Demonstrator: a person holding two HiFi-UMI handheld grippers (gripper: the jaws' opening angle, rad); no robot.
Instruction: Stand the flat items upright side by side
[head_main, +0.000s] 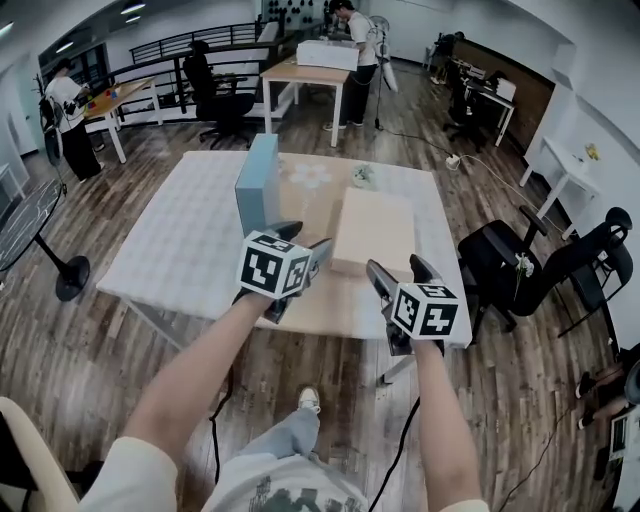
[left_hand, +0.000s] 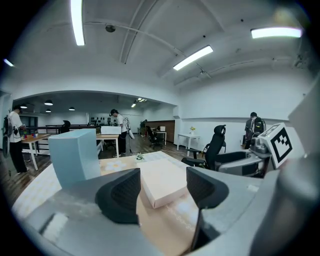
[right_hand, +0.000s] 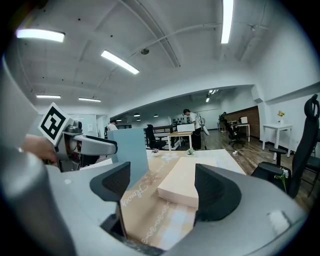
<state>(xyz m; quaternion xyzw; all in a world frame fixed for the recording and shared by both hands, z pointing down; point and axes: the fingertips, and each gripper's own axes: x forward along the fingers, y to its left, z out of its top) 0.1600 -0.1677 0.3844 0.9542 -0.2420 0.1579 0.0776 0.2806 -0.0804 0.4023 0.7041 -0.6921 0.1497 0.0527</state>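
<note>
Both grippers are held out side by side short of the table's (head_main: 170, 250) near edge, and each has its jaws spread wide with nothing pinched: the left gripper (head_main: 305, 240) and the right gripper (head_main: 398, 268) only frame the boxes further on. Ahead of the right gripper, slightly to its left, I see the pale pink box (head_main: 373, 230) lying flat on its broad face, plain and unmarked. Ahead of the left gripper, a little to its left, the light blue box (head_main: 258, 185) already stands upright on a narrow side, near the pink one but apart from it. Beyond the pink box sits a small green ornament (head_main: 364, 176). Off to the right gripper's right is a black office chair (head_main: 520, 265); well past the table, people stand at other desks. From the head view the left gripper covers the blue box's base, and the curly lettering on the beige runner (right_hand: 145, 197) is too blurred for me to read.
</note>
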